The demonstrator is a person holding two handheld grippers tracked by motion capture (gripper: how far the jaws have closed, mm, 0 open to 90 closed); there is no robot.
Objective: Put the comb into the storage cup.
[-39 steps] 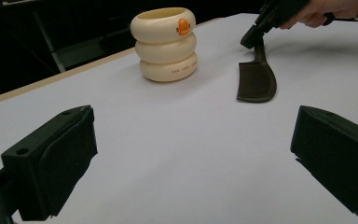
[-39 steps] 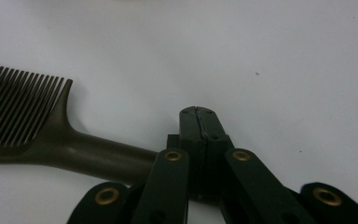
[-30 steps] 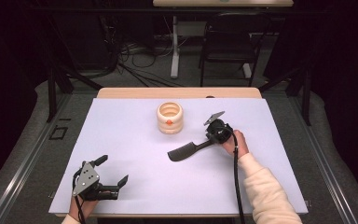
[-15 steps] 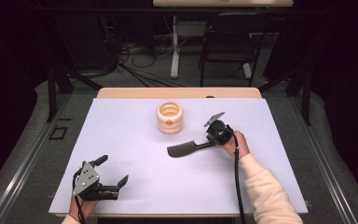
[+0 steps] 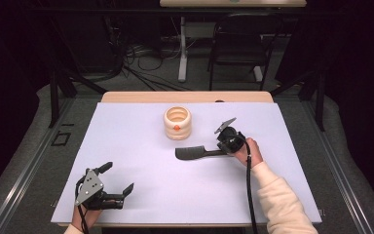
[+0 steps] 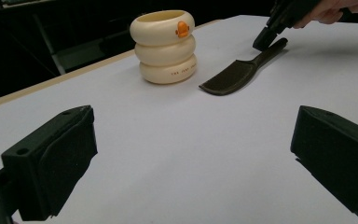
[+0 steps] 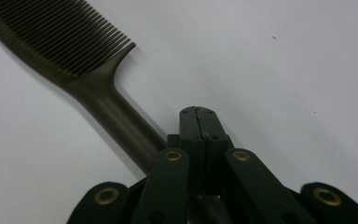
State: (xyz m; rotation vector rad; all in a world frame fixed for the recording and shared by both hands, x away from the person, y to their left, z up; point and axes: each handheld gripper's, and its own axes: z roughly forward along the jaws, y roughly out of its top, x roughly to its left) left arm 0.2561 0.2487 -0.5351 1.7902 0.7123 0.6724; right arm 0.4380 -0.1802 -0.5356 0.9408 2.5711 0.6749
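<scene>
Black comb [image 5: 194,153] lies flat at the counter's [image 5: 126,146] centre, at five o'clock from the cream ringed cup [image 5: 177,123]. Your right hand-held gripper [image 7: 199,122] rests shut beside its handle, gripping nothing; the left hand-held gripper [image 5: 117,187] idles open. Next, open and straddle the handle.

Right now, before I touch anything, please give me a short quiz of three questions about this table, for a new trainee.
1. True or false: the fingers of the left gripper stand wide apart with nothing between them.
2. Which thing lies nearest the right gripper? A) the cream ribbed plastic cup with an orange mark; B) the dark plastic comb with a long handle; C) a metal spoon.
3. Does the comb touch the cup?

Key: 1 true. 2 B. 3 No, a strip of the bare white table cover lies between them.
</scene>
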